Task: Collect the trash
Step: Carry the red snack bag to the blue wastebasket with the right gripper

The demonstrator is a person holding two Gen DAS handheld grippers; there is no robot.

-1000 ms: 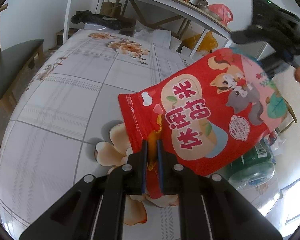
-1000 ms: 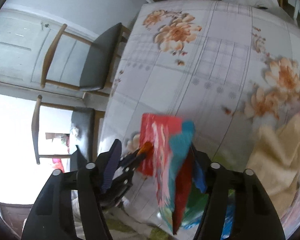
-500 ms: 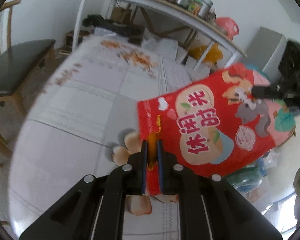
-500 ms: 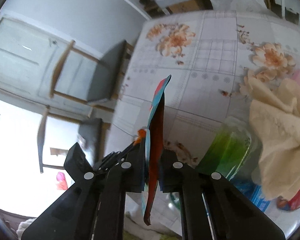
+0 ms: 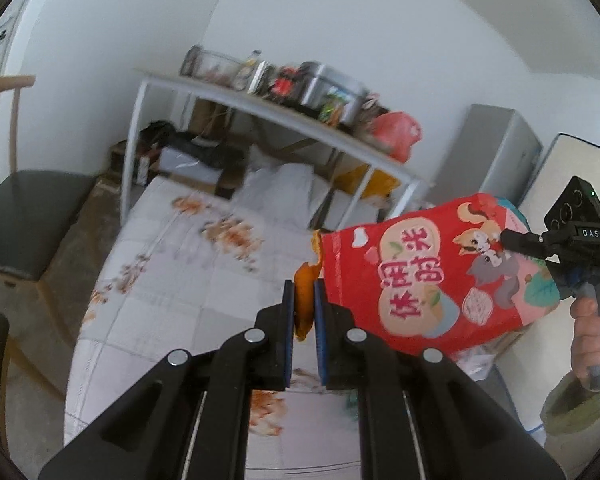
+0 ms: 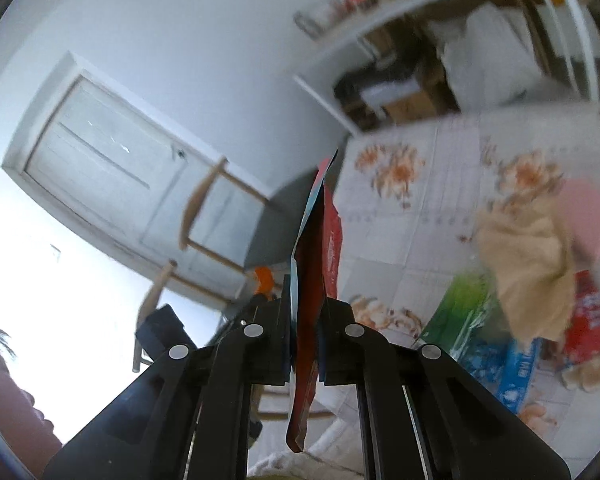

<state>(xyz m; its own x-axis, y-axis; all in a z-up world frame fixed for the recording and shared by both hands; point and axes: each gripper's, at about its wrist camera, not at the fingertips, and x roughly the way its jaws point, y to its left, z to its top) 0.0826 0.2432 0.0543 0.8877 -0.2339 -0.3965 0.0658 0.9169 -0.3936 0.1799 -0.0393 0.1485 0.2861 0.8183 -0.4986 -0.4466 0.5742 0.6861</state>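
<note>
With the right gripper pinching the red foil snack bag, the left gripper, clamped on an orange peel scrap, should feed it squarely into the bag's mouth.

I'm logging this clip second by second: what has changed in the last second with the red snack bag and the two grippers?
The right gripper closed on the red snack bag; a second ago its fingers were apart. Both grippers lifted the bag off the floral tablecloth, and the views now tilt toward the wall. The left gripper stays shut on the orange peel at the bag's mouth.
</note>
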